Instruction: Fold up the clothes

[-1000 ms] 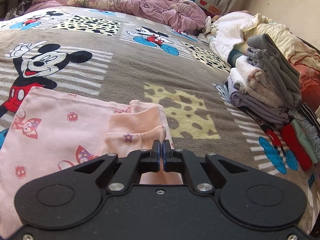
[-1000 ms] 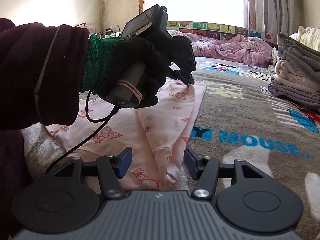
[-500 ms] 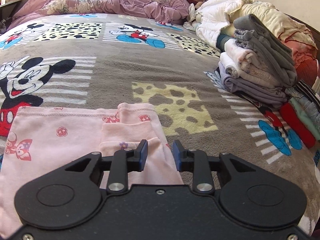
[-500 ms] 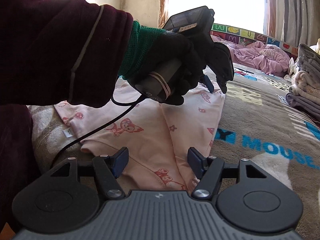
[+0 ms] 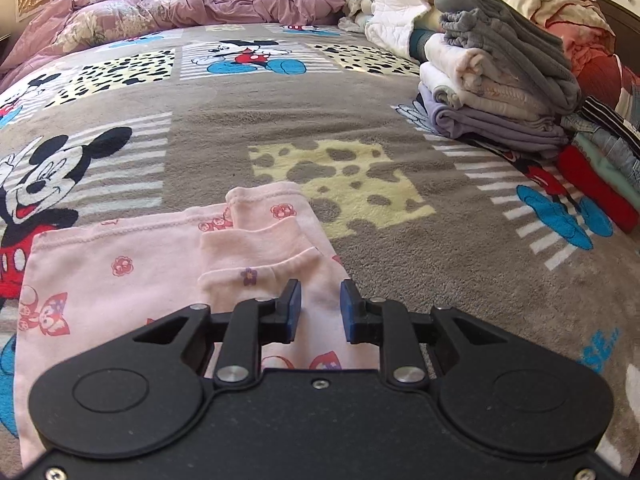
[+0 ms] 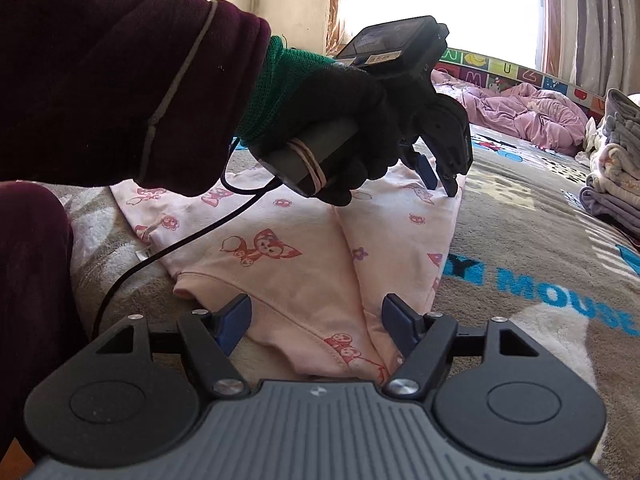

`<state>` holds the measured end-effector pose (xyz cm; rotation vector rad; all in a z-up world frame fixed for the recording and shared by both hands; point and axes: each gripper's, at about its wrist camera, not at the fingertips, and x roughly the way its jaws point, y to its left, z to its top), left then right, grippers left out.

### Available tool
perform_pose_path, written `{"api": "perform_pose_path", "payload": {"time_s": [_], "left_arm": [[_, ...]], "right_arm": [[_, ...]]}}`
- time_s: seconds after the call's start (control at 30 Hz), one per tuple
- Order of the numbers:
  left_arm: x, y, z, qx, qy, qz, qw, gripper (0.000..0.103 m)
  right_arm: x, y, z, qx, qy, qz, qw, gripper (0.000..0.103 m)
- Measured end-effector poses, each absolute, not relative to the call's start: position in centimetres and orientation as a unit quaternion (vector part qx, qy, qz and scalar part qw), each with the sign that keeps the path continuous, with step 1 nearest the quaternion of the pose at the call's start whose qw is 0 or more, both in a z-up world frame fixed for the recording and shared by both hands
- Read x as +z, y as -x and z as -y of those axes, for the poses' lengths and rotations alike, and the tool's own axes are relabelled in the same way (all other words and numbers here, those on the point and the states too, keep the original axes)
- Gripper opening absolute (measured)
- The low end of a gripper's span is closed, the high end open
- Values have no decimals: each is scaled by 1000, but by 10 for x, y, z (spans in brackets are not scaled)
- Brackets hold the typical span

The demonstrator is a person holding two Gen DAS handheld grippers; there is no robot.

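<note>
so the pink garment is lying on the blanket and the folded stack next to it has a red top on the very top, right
Not quite: the stack's top piece is grey, not red, as the left wrist view shows. The red item lies low beside it, nearer the camera. The pink garment does lie on the blanket.

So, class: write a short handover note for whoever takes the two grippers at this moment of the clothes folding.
Left gripper: open, holding nothing, jaws just narrowed a little; it hangs over the cuff end of the pink printed cotton garment.
Right gripper: open, just widened, above the garment's near end; nothing gripped.
Garment lies flat on the grey cartoon-print blanket, sleeves folded in lengthwise.
Folded pile of grey, cream and lilac clothes sits at the blanket's right.
Left: probably fold the garment crosswise, then stack it.
</note>
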<state>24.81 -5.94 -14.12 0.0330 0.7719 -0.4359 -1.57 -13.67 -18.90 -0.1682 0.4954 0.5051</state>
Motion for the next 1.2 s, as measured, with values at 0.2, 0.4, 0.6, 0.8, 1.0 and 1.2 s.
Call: {"api": "perform_pose_path", "payload": {"time_s": [0.2,0.4,0.6,0.8,1.0,1.2], "left_arm": [[-127,-242,55,-203,-4,-366,908,19],[-130,-270,67,-191,9,-385,903,19],[-142,-291,73,-171,25,-401,899,19],[-143,-289,78,-159,6,-395,905,6],[-134,-285,80,-159,20,-376,913,0],[-146,-288,80,-179,26,-391,903,0]], "right_arm": [[-187,22,134,250,84,-238,935,72],[-189,23,131,257,90,-241,932,71],[-190,19,132,261,74,-246,930,71],[-189,15,134,264,61,-251,929,72],[-189,15,135,263,58,-252,929,72],[-190,14,134,264,58,-254,929,72]]}}
